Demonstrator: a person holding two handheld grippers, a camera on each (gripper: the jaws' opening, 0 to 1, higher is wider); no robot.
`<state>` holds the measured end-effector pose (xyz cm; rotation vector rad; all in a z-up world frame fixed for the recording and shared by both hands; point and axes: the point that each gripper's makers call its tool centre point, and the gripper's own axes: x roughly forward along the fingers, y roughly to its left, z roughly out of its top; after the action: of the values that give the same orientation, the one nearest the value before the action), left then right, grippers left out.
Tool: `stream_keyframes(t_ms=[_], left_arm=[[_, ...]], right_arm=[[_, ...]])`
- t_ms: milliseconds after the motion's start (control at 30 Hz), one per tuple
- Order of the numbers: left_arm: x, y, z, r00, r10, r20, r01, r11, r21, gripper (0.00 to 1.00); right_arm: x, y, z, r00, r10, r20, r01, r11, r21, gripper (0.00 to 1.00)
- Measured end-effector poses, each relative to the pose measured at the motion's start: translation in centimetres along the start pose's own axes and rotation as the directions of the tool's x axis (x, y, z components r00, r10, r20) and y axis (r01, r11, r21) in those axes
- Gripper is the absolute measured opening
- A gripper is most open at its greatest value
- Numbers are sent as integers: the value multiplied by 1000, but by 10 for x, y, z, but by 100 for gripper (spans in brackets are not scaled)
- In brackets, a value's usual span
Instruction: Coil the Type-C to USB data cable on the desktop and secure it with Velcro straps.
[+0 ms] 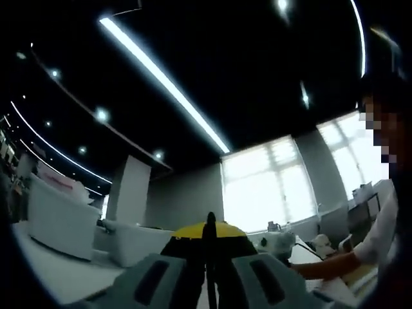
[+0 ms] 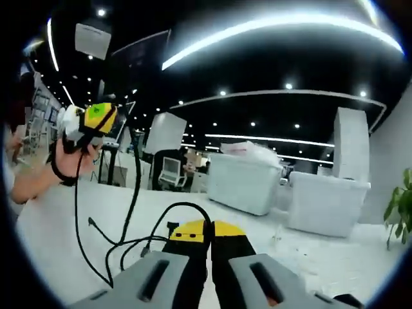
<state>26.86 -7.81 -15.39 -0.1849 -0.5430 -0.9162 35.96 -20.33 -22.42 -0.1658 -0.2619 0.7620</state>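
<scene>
The cable (image 2: 132, 193) runs under the right claw (image 2: 208, 235), so its far end is hidden behind the yellow tips. Whether the left claw (image 1: 210, 235) pinches it is too dark to tell. The connectors beside the cable on the table (image 2: 58, 244) are too small to identify.
</scene>
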Motion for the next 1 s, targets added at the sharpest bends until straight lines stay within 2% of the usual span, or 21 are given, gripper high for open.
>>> stream_keyframes(t_ms=[133, 167, 333, 467, 633, 700, 867, 1000], left_arm=[[4, -9, -9, 999, -21, -35, 23, 998, 54, 4], [5, -12, -12, 998, -33, -51, 38, 994, 101, 4], [9, -29, -21, 991, -78, -108, 102, 967, 233, 4], [10, -32, -29, 986, -75, -147, 119, 940, 320, 4], [10, -23, -35, 983, -27, -179, 98, 911, 400, 4], [10, -21, -37, 983, -23, -181, 97, 907, 409, 5], [10, -18, -40, 982, 2, -191, 88, 882, 463, 5], [9, -10, -40, 982, 41, -186, 56, 873, 485, 5]], right_arm=[[-2, 16, 21, 996, 46, 74, -47, 999, 12, 1], [-2, 19, 26, 995, 53, 88, -55, 998, 18, 1], [-5, 40, 42, 984, 109, 141, -114, 993, 23, 1], [-8, 53, 54, 968, 167, 186, -178, 983, 43, 1], [-12, 66, 60, 952, 225, 209, -241, 969, 55, 1], [-14, 70, 62, 946, 240, 219, -259, 964, 62, 1], [-13, 68, 61, 950, 240, 202, -253, 966, 46, 1], [-12, 63, 55, 957, 229, 178, -244, 968, 63, 1]])
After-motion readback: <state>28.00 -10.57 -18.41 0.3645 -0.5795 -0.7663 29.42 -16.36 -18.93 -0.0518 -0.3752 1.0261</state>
